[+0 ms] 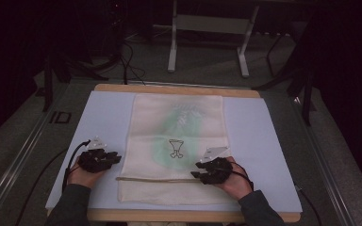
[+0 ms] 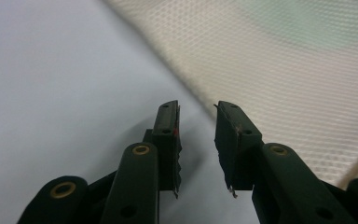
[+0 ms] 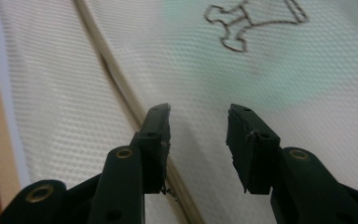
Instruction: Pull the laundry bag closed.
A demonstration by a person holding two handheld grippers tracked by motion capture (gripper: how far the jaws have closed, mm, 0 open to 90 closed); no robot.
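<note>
A cream mesh cloth (image 1: 176, 136) lies flat on a pale mat (image 1: 108, 113), with a small goblet outline (image 1: 176, 148) and a faint green stain at its middle. A thick seam (image 1: 155, 179) runs across its near part. My left gripper (image 1: 118, 157) rests on the mat just left of the cloth's left edge. Its jaws (image 2: 196, 130) are open, with bare mat (image 2: 51, 70) between them and the cloth (image 2: 284, 70) just ahead. My right gripper (image 1: 194, 170) is low over the cloth's near right part. It stands open (image 3: 198, 135) beside the seam (image 3: 116, 79), nothing held, with the goblet outline (image 3: 251, 21) farther ahead.
The mat covers a wooden table (image 1: 179, 89) whose edge shows at the far and near sides. Beyond it on the grey floor stand the legs of a white frame (image 1: 207, 28) and some black cables (image 1: 127, 61). Bare mat flanks the cloth on both sides.
</note>
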